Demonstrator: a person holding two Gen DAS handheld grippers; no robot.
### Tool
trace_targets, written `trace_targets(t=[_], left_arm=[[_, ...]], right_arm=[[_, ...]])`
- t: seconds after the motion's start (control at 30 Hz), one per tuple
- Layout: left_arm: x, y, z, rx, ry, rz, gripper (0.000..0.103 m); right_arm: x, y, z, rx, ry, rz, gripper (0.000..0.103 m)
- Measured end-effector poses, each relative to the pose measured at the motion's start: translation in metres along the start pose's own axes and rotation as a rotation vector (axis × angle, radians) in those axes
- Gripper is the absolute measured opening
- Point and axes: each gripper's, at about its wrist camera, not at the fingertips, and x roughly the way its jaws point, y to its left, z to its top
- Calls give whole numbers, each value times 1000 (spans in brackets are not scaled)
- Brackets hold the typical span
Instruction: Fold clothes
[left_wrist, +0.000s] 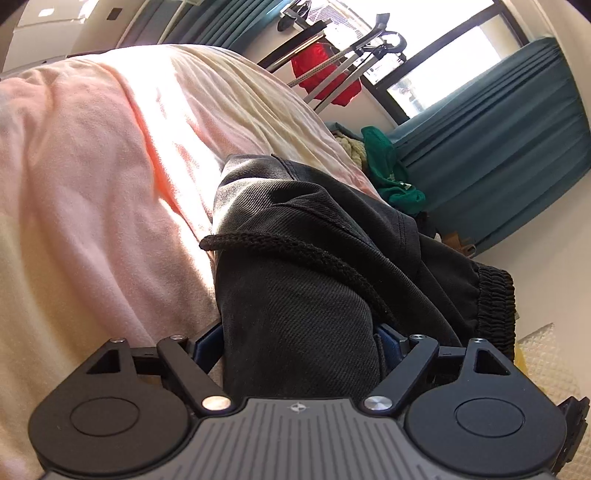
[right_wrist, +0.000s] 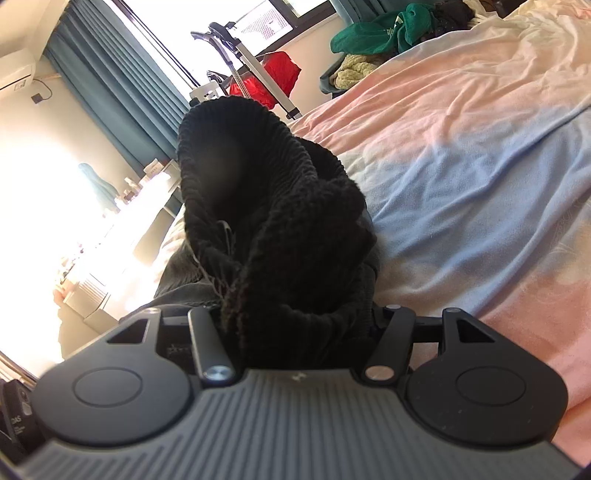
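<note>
A pair of black trousers (left_wrist: 295, 258) with a drawstring and an elastic waistband lies on a bed with a pink, cream and blue sheet (left_wrist: 92, 166). My left gripper (left_wrist: 299, 343) is shut on the trousers' dark twill cloth, which covers both fingers. My right gripper (right_wrist: 295, 314) is shut on the bunched ribbed black waistband (right_wrist: 258, 184), which stands up between the jaws and hides the fingertips. The sheet also shows in the right wrist view (right_wrist: 461, 155).
A green garment (left_wrist: 391, 173) and other clothes lie piled at the bed's far end; the green garment also shows in the right wrist view (right_wrist: 376, 31). A metal rack with a red item (left_wrist: 325, 74) stands by the window. Teal curtains (left_wrist: 498, 129) hang beyond.
</note>
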Motion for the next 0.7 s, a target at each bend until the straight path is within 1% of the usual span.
trace_targets(t=[0.03, 0.1, 0.2, 0.33, 0.43, 0.53, 0.63, 0.7], left_arm=[[-2, -2, -1, 9, -6, 6, 71], [-4, -5, -3, 30, -16, 12, 62], [-11, -11, -5, 46, -38, 10, 55], [-23, -31, -1, 58, -77, -8, 52], [-31, -58, 5, 77, -111, -33, 50], [-35, -88, 11, 98, -145, -55, 50], [-18, -134, 25, 134, -167, -66, 50], [2, -168, 36, 167, -172, -80, 50]], right_arm=[[-1, 1, 0, -6, -4, -1, 60], [-4, 6, -1, -26, -15, -3, 58], [-11, 14, 1, -43, -41, 5, 55], [-27, 26, 8, -52, -83, 37, 52], [-48, 37, 18, -72, -147, 76, 51], [-71, 39, 35, -66, -215, 118, 51], [-88, 35, 57, -64, -284, 138, 51], [-95, 25, 82, -52, -331, 137, 51]])
